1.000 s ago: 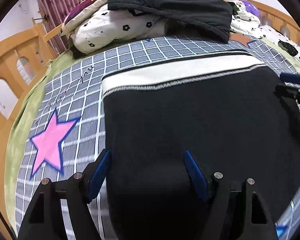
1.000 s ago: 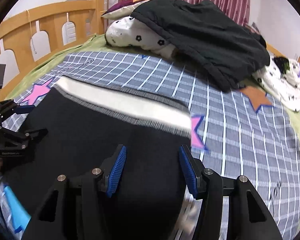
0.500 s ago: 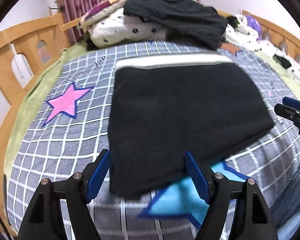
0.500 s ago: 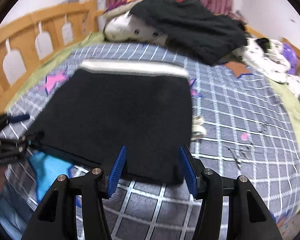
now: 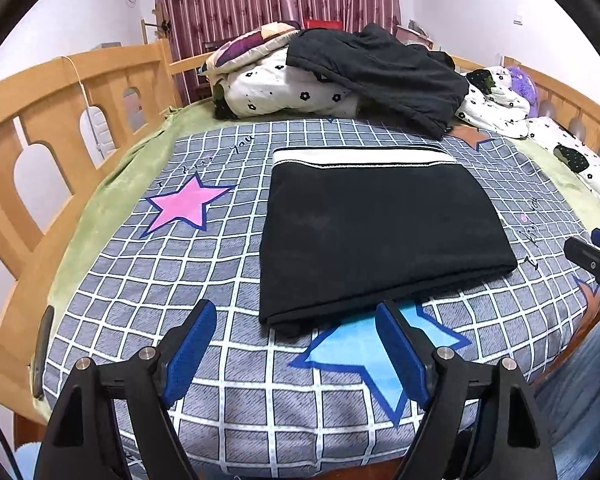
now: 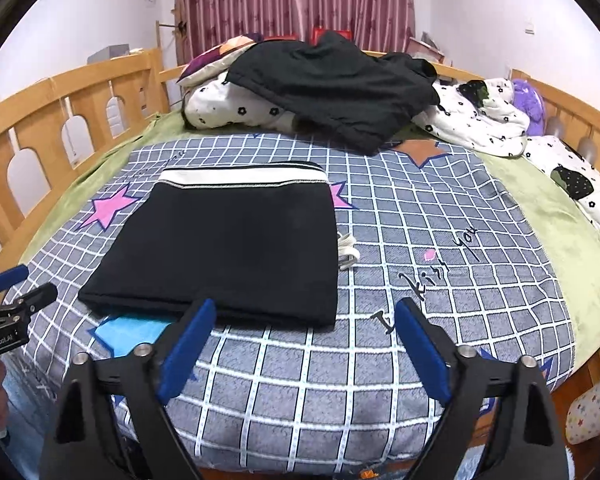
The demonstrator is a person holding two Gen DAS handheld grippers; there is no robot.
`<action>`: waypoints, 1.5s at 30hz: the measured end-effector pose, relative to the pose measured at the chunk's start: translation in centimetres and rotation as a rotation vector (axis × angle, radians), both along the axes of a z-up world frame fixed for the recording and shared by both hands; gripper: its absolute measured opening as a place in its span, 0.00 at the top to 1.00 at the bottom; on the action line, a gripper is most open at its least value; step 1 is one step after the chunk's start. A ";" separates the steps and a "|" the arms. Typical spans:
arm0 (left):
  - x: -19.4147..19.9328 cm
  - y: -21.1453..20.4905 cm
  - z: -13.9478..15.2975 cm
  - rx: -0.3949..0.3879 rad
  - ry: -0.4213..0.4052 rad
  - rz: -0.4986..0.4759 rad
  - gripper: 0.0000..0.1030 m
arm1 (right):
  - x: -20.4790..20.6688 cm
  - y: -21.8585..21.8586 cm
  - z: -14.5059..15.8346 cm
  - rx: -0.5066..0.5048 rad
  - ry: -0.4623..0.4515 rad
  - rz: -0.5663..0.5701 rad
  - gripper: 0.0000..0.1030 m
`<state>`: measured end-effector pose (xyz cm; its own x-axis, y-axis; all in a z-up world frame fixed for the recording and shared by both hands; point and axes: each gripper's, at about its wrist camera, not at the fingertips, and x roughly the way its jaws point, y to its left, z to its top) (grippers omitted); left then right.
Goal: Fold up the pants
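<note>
Black pants (image 5: 376, 232) (image 6: 236, 244) lie folded into a flat rectangle on the checked bedspread, their white waistband (image 5: 360, 157) at the far edge. A white drawstring (image 6: 346, 250) pokes out at their right side. My left gripper (image 5: 300, 332) hovers off the near left corner of the pants, its jaws opening with nothing between them. My right gripper (image 6: 304, 328) hangs off the near right corner, its jaws also opening wide and empty. Each gripper shows at the side of the other's view.
A heap of dark clothes (image 5: 380, 68) and flowered bedding (image 5: 284, 92) lies at the head of the bed. Wooden rails (image 5: 60, 112) (image 6: 572, 116) run down both sides. The checked bedspread (image 6: 420, 216) has star prints, and green sheet (image 6: 548, 208) shows right.
Both grippers pulled back toward the foot of the bed and rose, leaving the pants lying folded. The right gripper's jaws spread much wider; the left's opened slightly.
</note>
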<state>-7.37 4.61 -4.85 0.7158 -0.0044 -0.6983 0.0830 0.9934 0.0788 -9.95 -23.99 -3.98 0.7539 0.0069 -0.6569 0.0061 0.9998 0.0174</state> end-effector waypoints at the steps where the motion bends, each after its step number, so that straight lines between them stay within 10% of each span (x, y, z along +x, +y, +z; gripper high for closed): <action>1: -0.2 0.1 -0.1 -0.005 0.000 0.000 0.22 | -0.2 -0.1 -0.1 -0.002 0.001 -0.006 0.10; 45: -1.7 0.0 0.5 -0.018 -0.018 0.023 0.22 | -2.0 0.0 -0.5 0.001 0.026 -0.030 0.08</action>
